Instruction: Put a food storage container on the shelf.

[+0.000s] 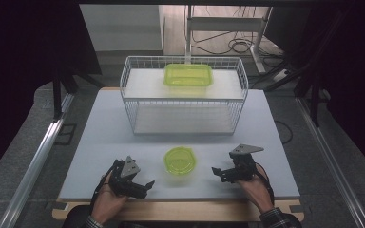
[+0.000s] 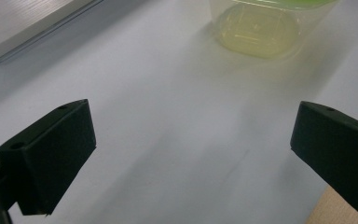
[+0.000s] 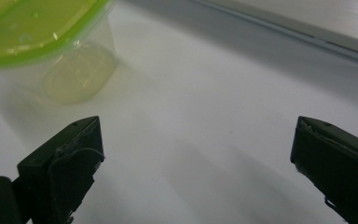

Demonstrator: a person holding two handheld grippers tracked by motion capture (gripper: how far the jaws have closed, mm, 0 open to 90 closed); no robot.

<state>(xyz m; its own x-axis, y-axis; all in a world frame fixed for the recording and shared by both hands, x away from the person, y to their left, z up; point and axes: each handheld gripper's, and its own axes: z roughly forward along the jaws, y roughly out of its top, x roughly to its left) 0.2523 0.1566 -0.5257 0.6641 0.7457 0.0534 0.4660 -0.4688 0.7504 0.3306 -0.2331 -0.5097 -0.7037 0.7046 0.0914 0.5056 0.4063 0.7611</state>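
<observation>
A broad white tabletop [image 1: 100, 156] takes up most of the high view, with a strip of pale wood showing along its near edge. Toward the back of it stands a white wire basket [image 1: 138, 78] with a solid white shelf inside, and on that shelf rests a rectangular lime-green plastic container [image 1: 188, 74] with its lid on. Nearer the person, on the bare table in front of the basket, sits a small round clear plastic tub with a lime-green lid [image 1: 179, 160], upright and closed; it lies between the two hands, near both and touched by neither. The left gripper [image 1: 142, 186], black with a grey three-cornered plate on top, is held low over the table just left of the tub, its jaws spread wide with nothing between them; in the left gripper view the tub [image 2: 261, 25] stands ahead of the jaws, toward the upper right. The right gripper [image 1: 218, 173], also black, points leftward at the tub with its jaws likewise wide and empty; in the right gripper view the tub [image 3: 46, 42] sits ahead at upper left.
</observation>
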